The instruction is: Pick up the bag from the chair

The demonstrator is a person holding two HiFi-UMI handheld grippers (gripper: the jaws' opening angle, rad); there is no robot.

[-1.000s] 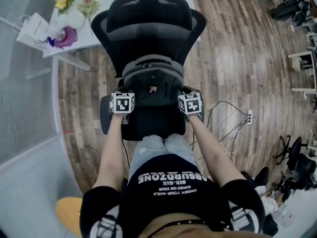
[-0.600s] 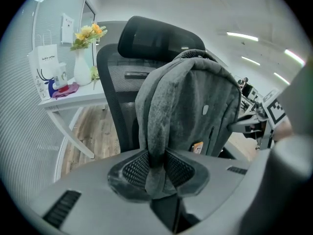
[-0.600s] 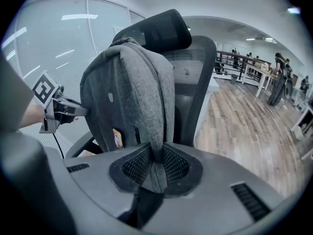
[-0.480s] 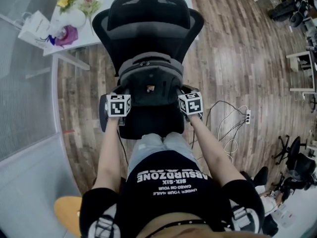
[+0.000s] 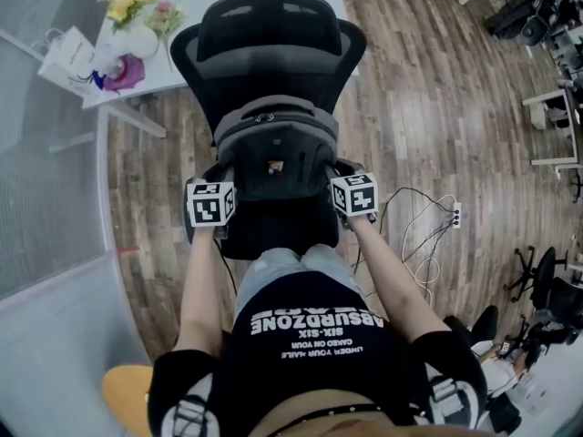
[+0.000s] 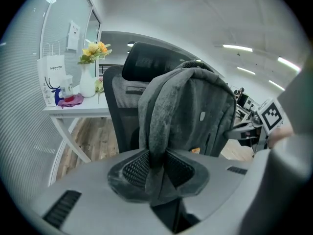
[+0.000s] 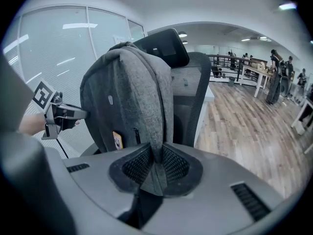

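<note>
A grey backpack (image 5: pixel 276 148) stands upright on the seat of a black office chair (image 5: pixel 270 35), leaning against its backrest. My left gripper (image 5: pixel 221 182) is at the bag's left side, shut on a grey shoulder strap (image 6: pixel 157 131) pinched between its jaws. At the bag's right side my right gripper (image 5: pixel 339 178) is shut on the other strap (image 7: pixel 155 141). In the left gripper view the bag (image 6: pixel 195 111) fills the middle, and in the right gripper view the bag (image 7: pixel 128 97) does too, with the opposite gripper beyond it.
A white table (image 5: pixel 173 57) with a flower vase (image 5: pixel 137 25) and a paper bag (image 5: pixel 66 55) stands behind the chair at the left. A power strip and cables (image 5: pixel 428 226) lie on the wood floor at the right. Glass partitions (image 5: pixel 46 198) run along the left.
Both grippers have spread slightly outward, the left one further left, pulling the straps with them. The bag has risen a little against the backrest.
</note>
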